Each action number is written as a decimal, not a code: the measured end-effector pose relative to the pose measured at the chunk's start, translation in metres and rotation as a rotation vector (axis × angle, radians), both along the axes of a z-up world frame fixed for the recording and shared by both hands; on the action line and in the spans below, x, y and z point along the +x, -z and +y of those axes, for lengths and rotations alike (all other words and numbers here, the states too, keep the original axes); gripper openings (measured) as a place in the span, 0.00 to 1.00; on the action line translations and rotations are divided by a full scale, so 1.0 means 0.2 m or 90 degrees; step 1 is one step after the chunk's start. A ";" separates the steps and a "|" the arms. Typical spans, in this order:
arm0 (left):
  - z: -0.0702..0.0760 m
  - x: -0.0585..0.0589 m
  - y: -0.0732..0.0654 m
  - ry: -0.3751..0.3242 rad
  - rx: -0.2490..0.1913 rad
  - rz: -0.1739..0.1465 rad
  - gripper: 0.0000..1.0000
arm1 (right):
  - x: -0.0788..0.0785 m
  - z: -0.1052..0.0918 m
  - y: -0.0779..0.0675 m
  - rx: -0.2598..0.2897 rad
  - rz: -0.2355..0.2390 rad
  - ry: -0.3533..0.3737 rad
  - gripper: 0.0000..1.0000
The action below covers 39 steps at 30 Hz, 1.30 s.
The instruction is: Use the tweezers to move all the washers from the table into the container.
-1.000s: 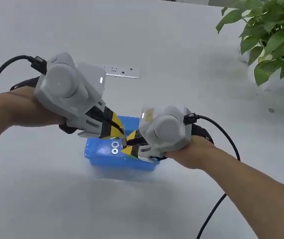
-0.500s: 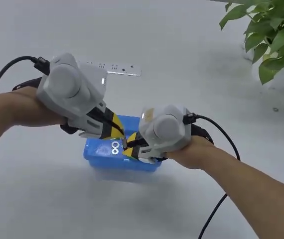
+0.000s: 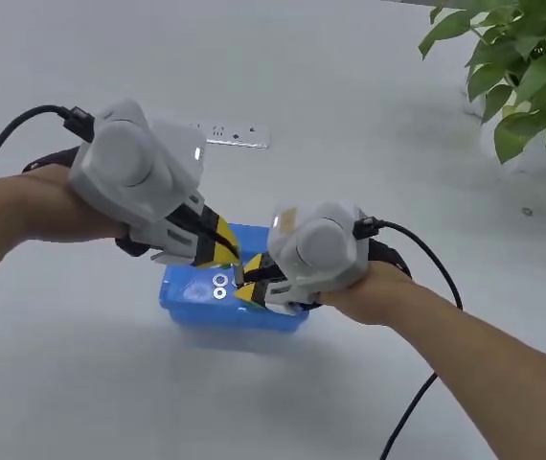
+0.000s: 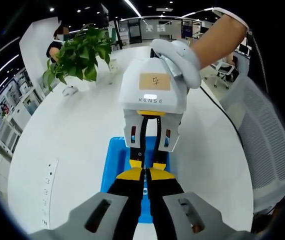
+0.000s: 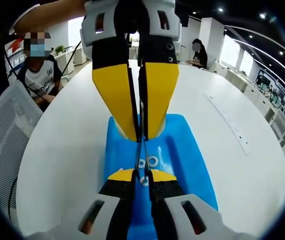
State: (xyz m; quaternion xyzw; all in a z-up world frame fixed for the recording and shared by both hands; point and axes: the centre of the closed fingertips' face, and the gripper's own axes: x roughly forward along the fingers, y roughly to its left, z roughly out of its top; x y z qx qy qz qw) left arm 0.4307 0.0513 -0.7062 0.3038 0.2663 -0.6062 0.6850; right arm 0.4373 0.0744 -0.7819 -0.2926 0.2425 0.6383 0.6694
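A blue container [image 3: 182, 287] sits on the white table with two washers [image 3: 219, 286] showing inside it. Over it my two grippers meet tip to tip. My left gripper [image 3: 233, 257] comes in from the left, its yellow jaws pressed onto the thin metal tweezers [image 5: 141, 150]. My right gripper [image 3: 244, 284] faces it, jaws closed around the tweezers' lower end. In the right gripper view two washers [image 5: 148, 162] lie on the container floor [image 5: 182, 150]. A third washer [image 5: 143, 181] sits at the tweezers' tip between my right jaws; I cannot tell whether it is pinched.
A white power strip [image 3: 223, 135] lies on the table beyond the container. A leafy green plant [image 3: 517, 67] stands at the far right. A black cable [image 3: 417, 402] trails from my right gripper. A person sits beyond the table edge [image 5: 35, 70].
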 end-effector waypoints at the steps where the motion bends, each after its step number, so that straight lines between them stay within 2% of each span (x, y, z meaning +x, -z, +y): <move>1: 0.00 0.00 -0.01 0.000 0.000 -0.001 0.06 | 0.00 0.00 -0.01 0.002 -0.002 0.000 0.12; 10: 0.00 -0.04 -0.08 0.005 0.006 -0.010 0.06 | -0.03 0.00 -0.09 0.013 -0.016 -0.006 0.15; 18: -0.01 -0.08 -0.16 0.008 0.009 -0.024 0.06 | -0.04 -0.01 -0.18 0.026 -0.041 -0.004 0.16; 31: 0.00 -0.14 -0.26 0.002 0.004 -0.042 0.06 | -0.11 0.01 -0.28 0.038 -0.068 -0.019 0.11; 39: 0.02 -0.21 -0.29 0.000 0.002 -0.044 0.06 | -0.18 -0.01 -0.32 0.032 -0.078 -0.026 0.09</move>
